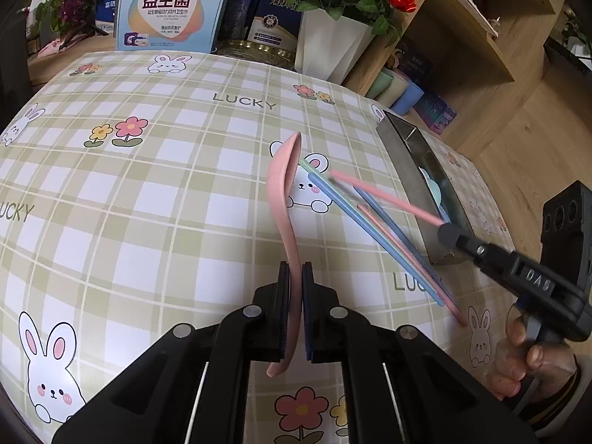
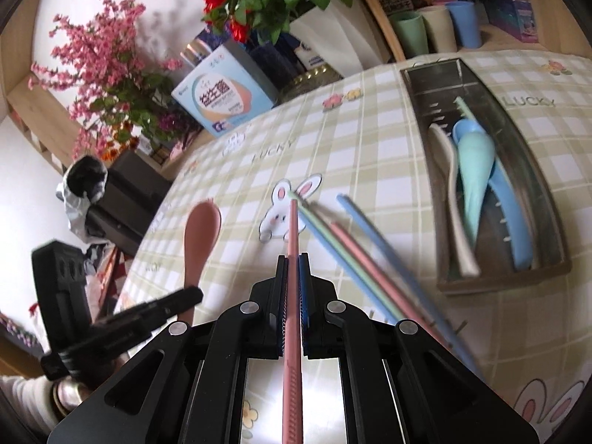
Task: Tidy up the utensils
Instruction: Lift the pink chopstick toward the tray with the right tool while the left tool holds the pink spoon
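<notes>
Between the closed jaws of the left gripper, in the left wrist view, a pink spoon is clamped by its handle, bowl pointing ahead over the cloth. Right of the jaws lie loose chopsticks, and beyond them the metal tray. The right gripper pinches a pink chopstick above them.

Between the right gripper's closed jaws, in the right wrist view, that chopstick runs straight ahead. Right of the jaws lie the others; farther right, the tray holds spoons. Left, the spoon sits in the left gripper.
</notes>
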The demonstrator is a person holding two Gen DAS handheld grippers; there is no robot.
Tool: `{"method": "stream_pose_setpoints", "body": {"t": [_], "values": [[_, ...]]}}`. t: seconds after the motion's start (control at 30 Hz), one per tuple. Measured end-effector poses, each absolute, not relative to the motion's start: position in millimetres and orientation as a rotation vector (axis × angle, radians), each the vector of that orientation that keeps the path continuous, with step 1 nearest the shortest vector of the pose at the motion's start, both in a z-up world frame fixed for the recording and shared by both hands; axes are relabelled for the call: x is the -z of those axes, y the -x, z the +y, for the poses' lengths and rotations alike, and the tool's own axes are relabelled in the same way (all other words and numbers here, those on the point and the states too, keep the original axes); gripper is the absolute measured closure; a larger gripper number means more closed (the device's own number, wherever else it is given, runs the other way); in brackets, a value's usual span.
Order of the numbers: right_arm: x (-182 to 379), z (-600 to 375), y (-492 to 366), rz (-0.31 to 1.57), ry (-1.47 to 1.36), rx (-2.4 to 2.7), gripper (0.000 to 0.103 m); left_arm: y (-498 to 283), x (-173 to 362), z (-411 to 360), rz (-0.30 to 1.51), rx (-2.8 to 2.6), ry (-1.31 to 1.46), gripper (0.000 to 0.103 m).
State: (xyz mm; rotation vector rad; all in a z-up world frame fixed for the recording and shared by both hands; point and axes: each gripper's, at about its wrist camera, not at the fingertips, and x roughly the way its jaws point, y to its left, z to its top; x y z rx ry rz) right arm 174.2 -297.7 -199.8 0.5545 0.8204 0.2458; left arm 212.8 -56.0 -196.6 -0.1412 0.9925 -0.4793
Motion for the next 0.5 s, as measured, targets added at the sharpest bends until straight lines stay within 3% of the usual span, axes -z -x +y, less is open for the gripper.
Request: {"method": "stream_pose_setpoints", "body": {"t": [0.5], "values": [[246, -269, -181, 1.081, -0.444, -0.249, 0.097, -216, 205, -53, 1.033, 0.465, 0.164, 0.097]]}}
